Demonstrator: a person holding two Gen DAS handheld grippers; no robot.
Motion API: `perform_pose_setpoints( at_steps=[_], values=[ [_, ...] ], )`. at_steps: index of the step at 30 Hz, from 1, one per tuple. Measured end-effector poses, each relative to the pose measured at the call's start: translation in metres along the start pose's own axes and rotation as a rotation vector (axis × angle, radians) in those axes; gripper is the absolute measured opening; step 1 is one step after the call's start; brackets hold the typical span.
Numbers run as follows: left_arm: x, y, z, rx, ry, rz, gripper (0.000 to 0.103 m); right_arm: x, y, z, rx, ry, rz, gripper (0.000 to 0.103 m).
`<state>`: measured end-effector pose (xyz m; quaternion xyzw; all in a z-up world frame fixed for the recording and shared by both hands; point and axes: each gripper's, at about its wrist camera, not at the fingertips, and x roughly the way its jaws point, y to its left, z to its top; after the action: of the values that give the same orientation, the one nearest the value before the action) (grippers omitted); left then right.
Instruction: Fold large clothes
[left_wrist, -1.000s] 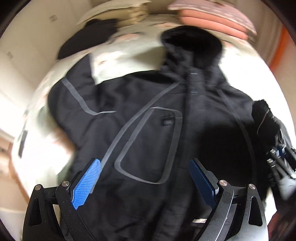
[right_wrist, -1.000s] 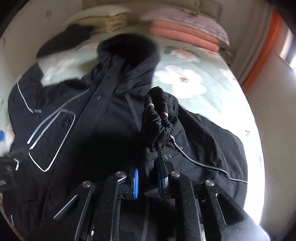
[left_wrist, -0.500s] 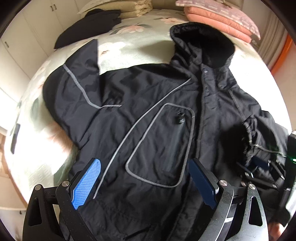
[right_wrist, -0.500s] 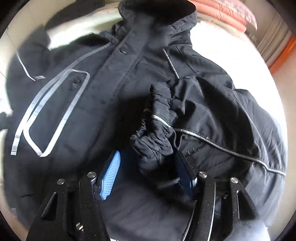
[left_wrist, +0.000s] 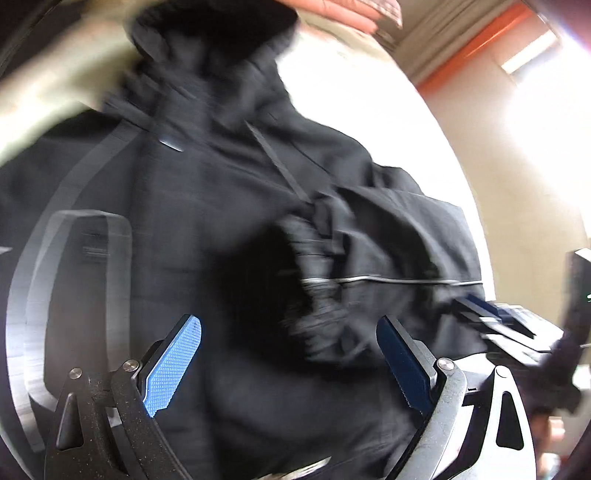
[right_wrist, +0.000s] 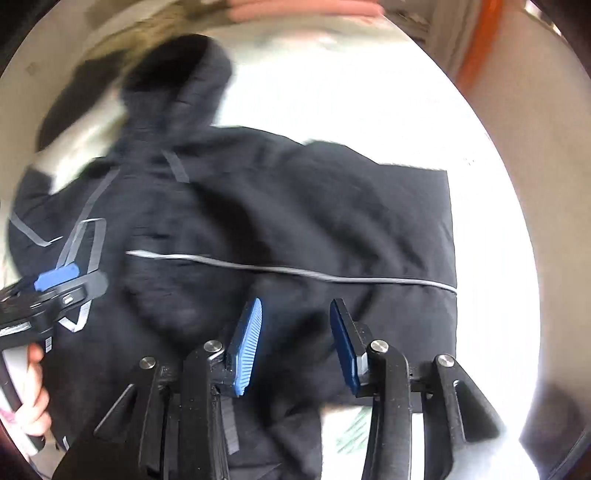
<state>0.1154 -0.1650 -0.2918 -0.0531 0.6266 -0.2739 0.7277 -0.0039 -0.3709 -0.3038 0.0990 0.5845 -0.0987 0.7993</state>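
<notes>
A large black hooded jacket (left_wrist: 207, 206) with grey reflective stripes lies front up on the bed; it also shows in the right wrist view (right_wrist: 295, 206). Its right sleeve (left_wrist: 369, 258) is folded in across the body, the gathered cuff (left_wrist: 314, 295) near the middle. My left gripper (left_wrist: 288, 354) is open and empty, just above the jacket near the cuff. My right gripper (right_wrist: 295, 328) is open and empty over the folded sleeve (right_wrist: 332, 258). Each gripper shows in the other's view: the right one (left_wrist: 495, 325) and the left one (right_wrist: 59, 284). Both views are blurred.
The bed has a pale flowered sheet (right_wrist: 332, 92). Pink folded bedding (left_wrist: 347, 11) lies at the head of the bed beyond the hood (right_wrist: 177, 74). An orange-trimmed wall (left_wrist: 480, 40) is to the right. A hand (right_wrist: 33, 402) holds the left gripper's handle.
My right gripper opened, let go of the sleeve cuff and drew back to the right. The sleeve now lies folded across the jacket. My left gripper swung right toward the cuff.
</notes>
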Motion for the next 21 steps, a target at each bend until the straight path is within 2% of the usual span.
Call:
perform_pose_setpoints(
  at_steps=[1, 2, 3, 5, 7, 8, 9, 10, 15, 18, 21],
  values=[
    [0.011, 0.001, 0.003, -0.016, 0.016, -0.038, 0.095, 0.011, -0.006, 0.003, 0.005, 0.010, -0.007, 0.041],
    [0.023, 0.004, 0.006, -0.035, 0.032, -0.060, 0.088, 0.024, -0.012, 0.003, 0.018, 0.031, 0.004, 0.041],
    [0.029, 0.005, 0.008, -0.043, 0.046, -0.063, 0.074, 0.034, -0.016, 0.002, 0.027, 0.047, 0.010, 0.041],
    [0.042, 0.004, 0.012, -0.035, 0.070, -0.068, 0.056, 0.043, -0.020, -0.003, 0.009, 0.059, 0.003, 0.041],
    [0.045, -0.002, 0.014, -0.008, 0.060, -0.045, 0.056, 0.048, -0.021, -0.004, 0.001, 0.050, -0.004, 0.041],
    [0.047, -0.006, 0.015, 0.003, 0.057, -0.048, 0.045, 0.048, -0.022, -0.004, 0.005, 0.048, 0.000, 0.041],
    [0.049, -0.008, 0.016, 0.003, 0.063, -0.058, 0.025, 0.048, -0.025, -0.005, 0.010, 0.047, 0.007, 0.041],
    [0.053, -0.009, 0.017, -0.010, 0.079, -0.073, 0.023, 0.049, -0.026, -0.004, 0.012, 0.047, 0.011, 0.041],
    [0.036, -0.012, 0.021, 0.017, 0.031, -0.087, 0.018, 0.031, -0.032, -0.006, 0.033, 0.048, 0.030, 0.042],
    [0.002, -0.002, 0.024, 0.004, -0.016, -0.094, 0.017, 0.007, -0.032, -0.007, 0.082, 0.034, 0.079, 0.042],
    [-0.039, 0.022, 0.029, -0.008, -0.084, -0.031, 0.017, -0.016, -0.028, -0.008, 0.146, 0.037, 0.126, 0.042]
  ],
)
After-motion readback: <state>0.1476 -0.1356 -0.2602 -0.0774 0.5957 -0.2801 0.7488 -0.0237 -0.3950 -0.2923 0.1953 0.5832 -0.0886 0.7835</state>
